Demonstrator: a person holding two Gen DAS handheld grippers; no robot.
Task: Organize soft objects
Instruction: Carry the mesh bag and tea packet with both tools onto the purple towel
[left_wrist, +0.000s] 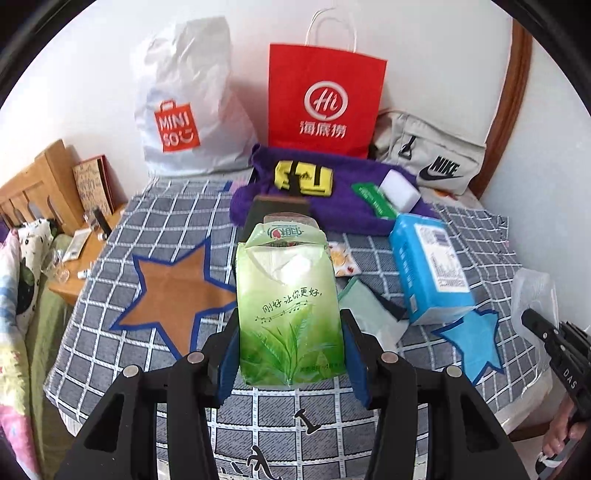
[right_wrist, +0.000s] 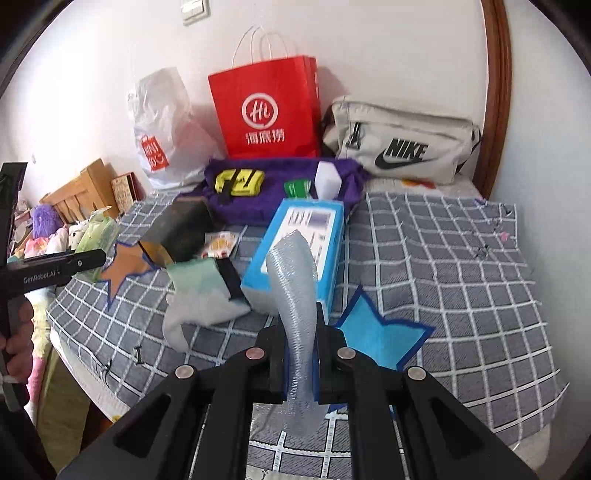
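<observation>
The bed's checked blanket (right_wrist: 461, 258) fills most of the room in front of me, with 2 felt stars laid on it: a brown star (left_wrist: 173, 295) on the left side and a blue star (right_wrist: 376, 332) on the right. Along the wall stand a red paper bag (left_wrist: 325, 96), a white plastic bag (left_wrist: 188, 107) and a grey waist bag (right_wrist: 402, 144), and in front of them lies a purple towel (left_wrist: 340, 199). A blue tissue box (left_wrist: 428, 266) rests in the middle of the blanket, between the 2 stars.

Both hands are mid-carry, I'd say. The left gripper (left_wrist: 291, 347) is clamped on a green tissue pack (left_wrist: 288, 310), held clear above the blanket just right of the brown star. The right gripper (right_wrist: 300, 354) is pinched nearly together on a strip of bubble wrap (right_wrist: 295, 295), which stands up between its fingers above the near edge of the blue star.

The stars look like the drop spots. Next, each hand probably needs to move over its star, lower gently, then let go so the soft load settles flat.
</observation>
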